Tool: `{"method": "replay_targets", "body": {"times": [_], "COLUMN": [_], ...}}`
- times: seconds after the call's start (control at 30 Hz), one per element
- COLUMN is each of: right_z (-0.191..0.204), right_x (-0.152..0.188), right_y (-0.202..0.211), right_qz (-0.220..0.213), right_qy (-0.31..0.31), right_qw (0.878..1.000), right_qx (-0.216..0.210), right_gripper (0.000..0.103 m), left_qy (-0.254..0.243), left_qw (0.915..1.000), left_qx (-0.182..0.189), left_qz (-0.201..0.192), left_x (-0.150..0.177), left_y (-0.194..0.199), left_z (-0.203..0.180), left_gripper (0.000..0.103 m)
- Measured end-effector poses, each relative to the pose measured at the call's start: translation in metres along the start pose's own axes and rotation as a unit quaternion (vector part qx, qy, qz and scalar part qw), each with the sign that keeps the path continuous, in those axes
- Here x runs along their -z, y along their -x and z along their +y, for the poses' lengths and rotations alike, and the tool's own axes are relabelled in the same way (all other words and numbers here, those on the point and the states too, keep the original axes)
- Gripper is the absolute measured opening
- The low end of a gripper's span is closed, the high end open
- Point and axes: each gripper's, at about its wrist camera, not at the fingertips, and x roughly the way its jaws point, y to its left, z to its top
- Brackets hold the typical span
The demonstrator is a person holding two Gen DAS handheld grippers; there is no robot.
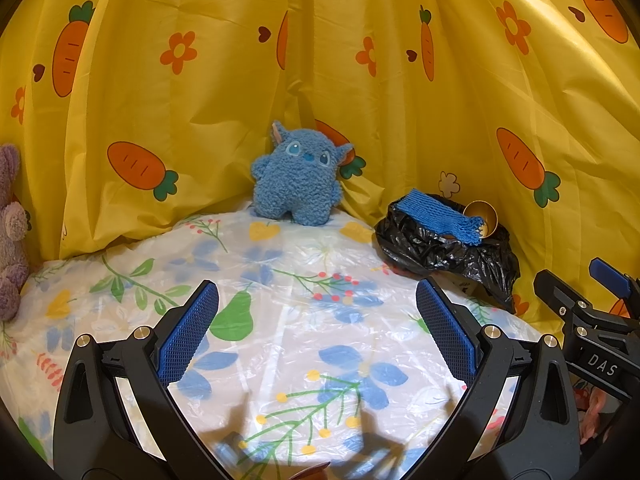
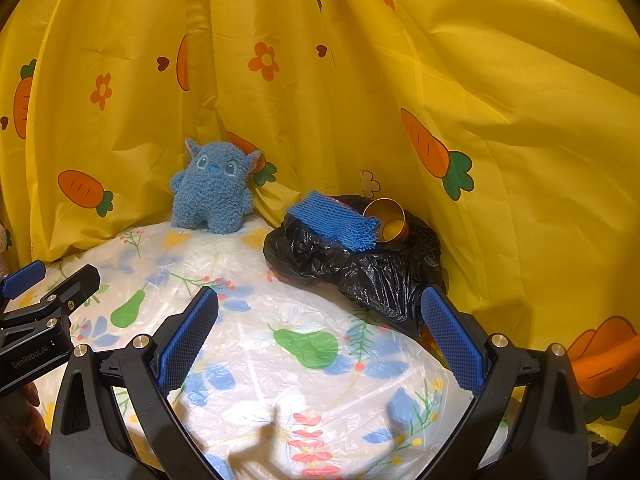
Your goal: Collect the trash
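A black trash bag (image 1: 448,250) (image 2: 360,264) sits at the back right of the table, its mouth facing up. A blue foam net (image 1: 442,216) (image 2: 334,220) lies across the bag's opening, and a gold cup (image 1: 482,216) (image 2: 390,220) rests on its side beside the net. My left gripper (image 1: 318,304) hovers open over the middle of the table with nothing between its fingers. My right gripper (image 2: 320,308) is also open and empty, in front of the bag. Each gripper shows at the edge of the other's view.
A blue plush toy (image 1: 298,174) (image 2: 214,188) stands at the back against the yellow carrot-print curtain (image 1: 360,80). A purple plush (image 1: 10,232) sits at the far left edge. The table (image 1: 300,320) wears a floral plastic cover.
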Motion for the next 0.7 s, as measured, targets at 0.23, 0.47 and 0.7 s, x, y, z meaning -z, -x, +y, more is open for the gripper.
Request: {"method": "replay_targets", "body": {"times": [0.23, 0.47, 0.7], "right_z": [0.0004, -0.0003, 0.0000], "right_x": [-0.0003, -0.0005, -0.0004], "right_y": [-0.0005, -0.0016, -0.0019], "right_qz": [0.000, 0.001, 0.000], "right_qy": [0.000, 0.001, 0.000], "right_qw": [1.000, 1.000, 1.000], "right_qx": [0.000, -0.001, 0.000], "right_gripper": [0.097, 0.097, 0.097], "left_qy": [0.000, 0.001, 0.001], "left_qw": [1.0000, 1.0000, 1.0000], "left_qx": [-0.001, -0.001, -0.001], "left_qz": [0.000, 0.000, 0.001], "left_x": [0.0003, 0.0001, 0.0005], "left_y": [-0.0010, -0.0016, -0.0037], "left_z": [-0.0003, -0.0005, -0.0008], "left_gripper": [0.097, 0.097, 0.097]}}
